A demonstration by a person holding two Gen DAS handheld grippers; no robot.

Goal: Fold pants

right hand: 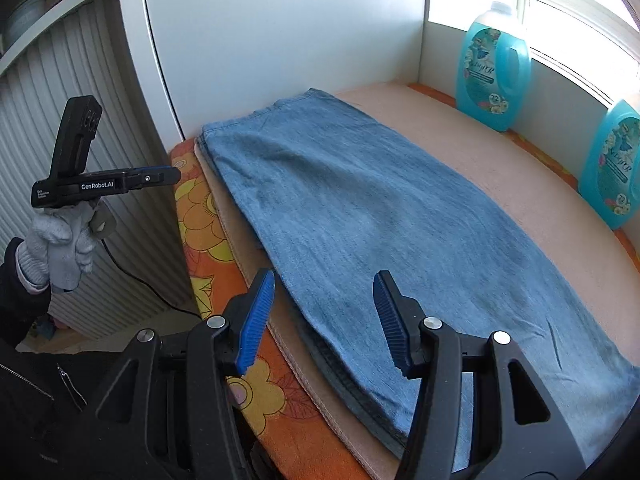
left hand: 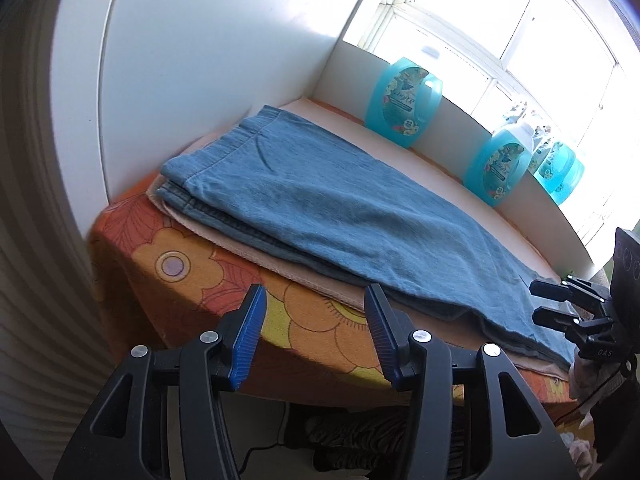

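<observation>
Blue denim pants (left hand: pixel 328 208) lie folded lengthwise in a long flat strip on a beige mat (left hand: pixel 432 156) over an orange flowered cloth (left hand: pixel 192 268). They also show in the right wrist view (right hand: pixel 380 232). My left gripper (left hand: pixel 314 304) is open and empty, held off the table's near edge, apart from the pants. My right gripper (right hand: pixel 324 284) is open and empty, just above the near end of the pants. The right gripper shows at the right edge of the left wrist view (left hand: pixel 560 304). The left gripper shows at the left of the right wrist view (right hand: pixel 168 176).
Three blue detergent bottles (left hand: pixel 404 100) (left hand: pixel 500 164) (left hand: pixel 560 172) stand along the window ledge behind the mat. A white wall panel (right hand: pixel 280 32) closes the far end. A ribbed shutter (right hand: pixel 80 120) is at the left. A cable (right hand: pixel 152 280) hangs below the left gripper.
</observation>
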